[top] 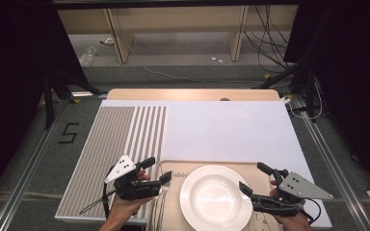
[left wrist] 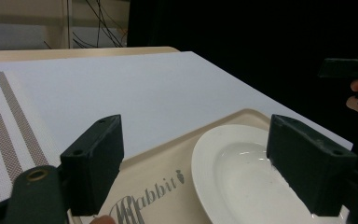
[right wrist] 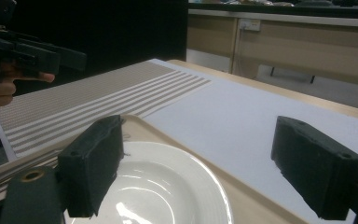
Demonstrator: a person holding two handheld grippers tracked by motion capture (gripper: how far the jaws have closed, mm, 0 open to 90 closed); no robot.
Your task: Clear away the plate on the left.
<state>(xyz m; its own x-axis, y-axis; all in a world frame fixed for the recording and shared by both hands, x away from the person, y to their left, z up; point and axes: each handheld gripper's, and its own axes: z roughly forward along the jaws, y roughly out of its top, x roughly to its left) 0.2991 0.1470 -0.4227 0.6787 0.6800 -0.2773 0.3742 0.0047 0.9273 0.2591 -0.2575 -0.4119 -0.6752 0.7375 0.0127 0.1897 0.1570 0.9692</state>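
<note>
The left gripper (top: pixel 155 170) is holding its black fingers (left wrist: pixel 93 163) wide apart, gripping nothing, just left of the round white ceramic plate (top: pixel 216 196). The right gripper (top: pixel 256 178) is likewise keeping its fingers (right wrist: pixel 91 165) spread wide and empty, hovering at the plate's right rim. The plate is lying on a beige printed cloth mat (top: pixel 172 207) at the near edge of the worktop (top: pixel 226 125), which is covered in white, with a grey striped placemat (top: pixel 115 149) lying to the left.
</note>
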